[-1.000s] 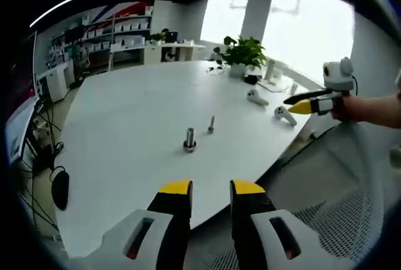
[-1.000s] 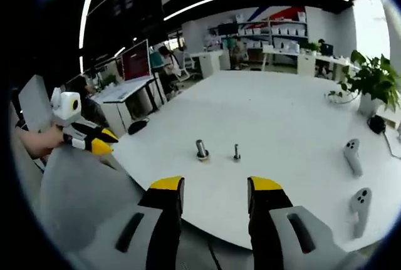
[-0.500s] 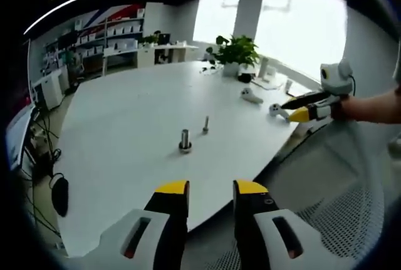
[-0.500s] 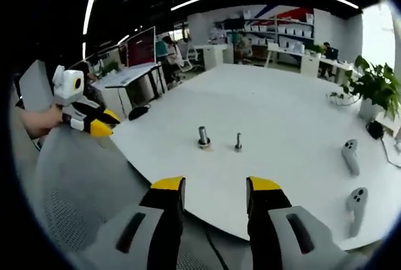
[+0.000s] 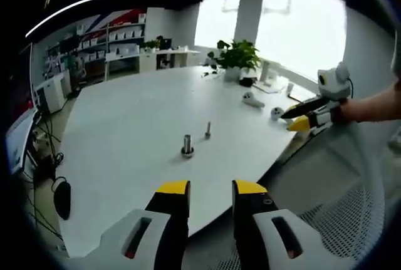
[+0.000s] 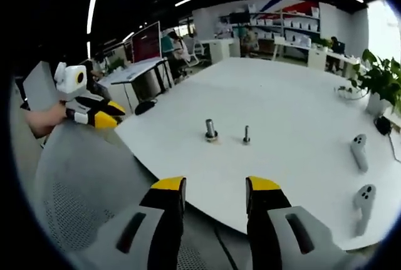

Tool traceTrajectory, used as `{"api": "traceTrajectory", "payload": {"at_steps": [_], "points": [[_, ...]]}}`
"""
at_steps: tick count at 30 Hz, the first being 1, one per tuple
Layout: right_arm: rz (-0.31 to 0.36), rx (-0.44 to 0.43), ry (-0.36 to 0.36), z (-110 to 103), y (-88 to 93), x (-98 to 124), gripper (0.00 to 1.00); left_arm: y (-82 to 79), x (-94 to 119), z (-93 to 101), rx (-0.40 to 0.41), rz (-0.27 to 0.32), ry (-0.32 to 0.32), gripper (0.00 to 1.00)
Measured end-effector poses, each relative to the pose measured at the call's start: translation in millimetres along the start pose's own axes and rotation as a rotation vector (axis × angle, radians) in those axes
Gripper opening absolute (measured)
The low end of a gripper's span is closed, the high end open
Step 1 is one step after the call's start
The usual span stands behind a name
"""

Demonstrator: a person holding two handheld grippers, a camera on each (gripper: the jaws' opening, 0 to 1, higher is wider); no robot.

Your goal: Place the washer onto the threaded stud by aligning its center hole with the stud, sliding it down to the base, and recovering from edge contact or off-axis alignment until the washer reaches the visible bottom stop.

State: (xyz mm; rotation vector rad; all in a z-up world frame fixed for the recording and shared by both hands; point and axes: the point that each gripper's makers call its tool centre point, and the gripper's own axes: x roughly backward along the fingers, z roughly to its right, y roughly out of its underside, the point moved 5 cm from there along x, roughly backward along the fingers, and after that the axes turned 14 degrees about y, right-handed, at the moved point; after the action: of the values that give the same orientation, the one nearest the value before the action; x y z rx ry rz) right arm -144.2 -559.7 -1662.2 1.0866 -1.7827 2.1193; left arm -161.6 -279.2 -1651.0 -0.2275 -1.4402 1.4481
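Two small metal parts stand upright near the middle of the white table (image 5: 125, 119). One is a thick stud (image 5: 187, 145) with a wider ring at its foot; it is too small to tell whether that ring is the washer. Beside it stands a thin threaded stud (image 5: 207, 130). The right gripper view has the thick stud (image 6: 211, 129) left of the thin stud (image 6: 246, 135). My left gripper (image 5: 211, 188) hovers off the table's near edge, open and holding nothing. My right gripper (image 6: 216, 185) is likewise open and holding nothing, short of the table edge (image 6: 188, 182).
A hand holds the right gripper (image 5: 301, 114) at the right of the left gripper view. The left gripper (image 6: 94, 112) appears at the left of the right gripper view. Two white controllers (image 6: 359, 151) and a potted plant (image 5: 237, 54) sit farther along the table. A grey mesh chair (image 6: 75, 207) is below.
Both views have shifted slightly with the hands. The studs stay where they were on the table, and both grippers keep the same open jaws.
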Motion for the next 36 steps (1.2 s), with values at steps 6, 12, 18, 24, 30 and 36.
{"api": "traceTrajectory", "payload": {"at_steps": [6, 12, 18, 24, 30, 36], "points": [[-0.024, 0.022, -0.018, -3.1, 3.9, -1.6, 0.4, -3.4, 0.6, 1.0, -0.003, 0.022, 0.005, 0.24], [-0.036, 0.027, -0.025, -2.7, 5.5, -2.7, 0.4, -3.0, 0.9, -0.3, 0.001, 0.023, -0.001, 0.23], [-0.022, 0.018, -0.011, 3.2, 5.7, -2.5, 0.4, -0.3, -0.3, 0.2, -0.001, 0.0, 0.002, 0.25], [-0.014, 0.016, 0.006, 1.8, 5.6, -1.1, 0.41, 1.9, -2.5, 3.7, -0.01, -0.02, 0.027, 0.25], [-0.022, 0.03, -0.006, -0.5, 5.7, -2.0, 0.41, 2.1, -1.5, 1.9, -0.004, -0.016, 0.015, 0.25], [-0.026, 0.019, -0.006, -0.3, 5.7, -2.3, 0.4, 3.5, -1.1, 0.8, 0.001, -0.023, 0.007, 0.25]]}}
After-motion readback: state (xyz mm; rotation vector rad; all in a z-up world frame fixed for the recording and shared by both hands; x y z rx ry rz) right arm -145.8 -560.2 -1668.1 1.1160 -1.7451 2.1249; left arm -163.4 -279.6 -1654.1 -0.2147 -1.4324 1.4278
